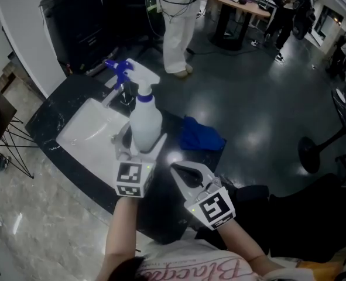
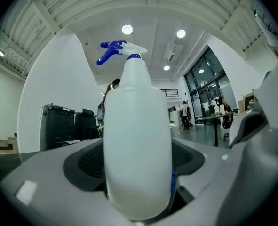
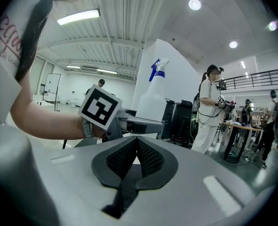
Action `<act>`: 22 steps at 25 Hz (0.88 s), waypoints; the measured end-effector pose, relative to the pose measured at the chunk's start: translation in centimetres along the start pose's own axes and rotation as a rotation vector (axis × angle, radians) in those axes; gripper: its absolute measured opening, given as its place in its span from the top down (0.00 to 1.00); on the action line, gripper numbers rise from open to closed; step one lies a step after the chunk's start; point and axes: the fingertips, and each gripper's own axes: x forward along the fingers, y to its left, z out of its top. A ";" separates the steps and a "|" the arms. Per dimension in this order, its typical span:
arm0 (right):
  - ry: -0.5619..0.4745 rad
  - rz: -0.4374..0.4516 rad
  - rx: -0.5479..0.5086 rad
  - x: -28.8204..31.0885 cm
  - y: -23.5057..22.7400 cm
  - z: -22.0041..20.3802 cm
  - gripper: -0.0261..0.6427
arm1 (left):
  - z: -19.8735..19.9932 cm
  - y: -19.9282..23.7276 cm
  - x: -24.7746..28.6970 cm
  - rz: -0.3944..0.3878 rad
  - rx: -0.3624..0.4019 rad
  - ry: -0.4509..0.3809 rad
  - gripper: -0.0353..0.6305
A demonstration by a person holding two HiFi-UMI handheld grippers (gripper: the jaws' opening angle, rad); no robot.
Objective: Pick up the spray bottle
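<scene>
Dark glossy hall floor (image 1: pixel 260 116), with a person in white clothing (image 1: pixel 175 28) standing at the far side. Black marble-veined counter (image 1: pixel 61 107) bearing a white rectangular basin (image 1: pixel 88 133). Crumpled blue cloth (image 1: pixel 199 134) on the counter, right of the basin. White plastic spray bottle with blue trigger head (image 1: pixel 144 122), upright, over the basin's right edge, its lower body clamped between the wide-set jaws of the left gripper (image 1: pixel 139 149). Right gripper (image 1: pixel 175 168) just beside, jaws pressed together, holding nothing.
</scene>
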 end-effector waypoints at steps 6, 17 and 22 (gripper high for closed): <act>-0.048 -0.032 0.003 -2.4 0.3 2.1 0.96 | 3.0 -2.0 -4.1 -0.007 0.003 -0.049 0.35; -0.077 -0.040 -0.035 -4.6 1.1 3.4 0.96 | 5.1 -4.9 -10.2 -0.003 0.026 -0.068 0.35; -0.102 -0.048 -0.041 -5.4 1.4 4.0 0.96 | 6.0 -5.7 -11.9 -0.014 0.059 -0.081 0.35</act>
